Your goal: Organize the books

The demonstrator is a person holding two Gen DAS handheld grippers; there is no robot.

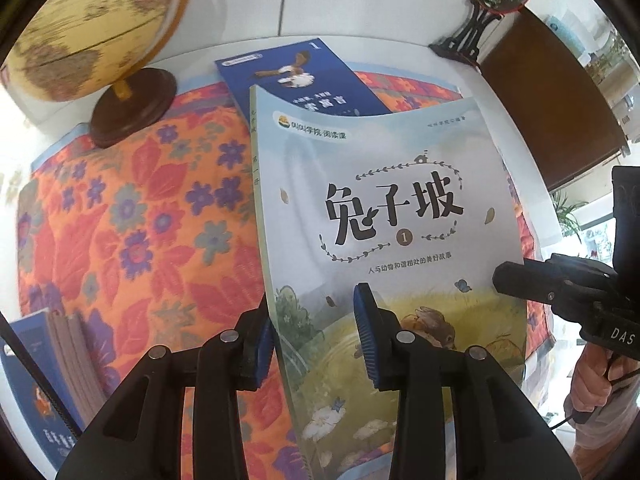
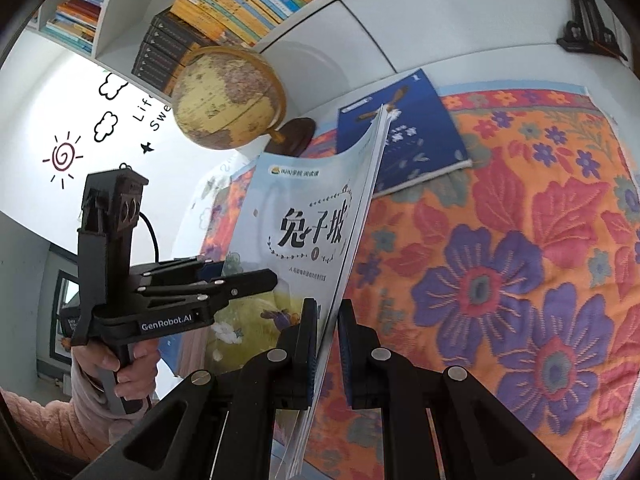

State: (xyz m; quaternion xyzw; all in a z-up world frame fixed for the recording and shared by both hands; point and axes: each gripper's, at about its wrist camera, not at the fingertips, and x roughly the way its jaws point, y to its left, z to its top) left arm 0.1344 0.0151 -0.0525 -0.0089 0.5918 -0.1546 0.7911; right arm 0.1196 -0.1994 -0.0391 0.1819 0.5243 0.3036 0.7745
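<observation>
1 pale-covered book (image 1: 384,208) is held above the floral cloth (image 1: 132,216), clamped by the right gripper (image 2: 326,354) and pinched by the left gripper (image 1: 316,336). 1 blue book (image 1: 304,80) and 1 globe (image 1: 96,24) are seen behind it.

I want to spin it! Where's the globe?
The globe stands at the far left corner of the flowery cloth, left of the blue book.

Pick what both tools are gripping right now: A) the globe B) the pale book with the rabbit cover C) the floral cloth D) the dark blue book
B: the left tool and right tool both clamp the pale book, lifted off the floral cloth.
</observation>
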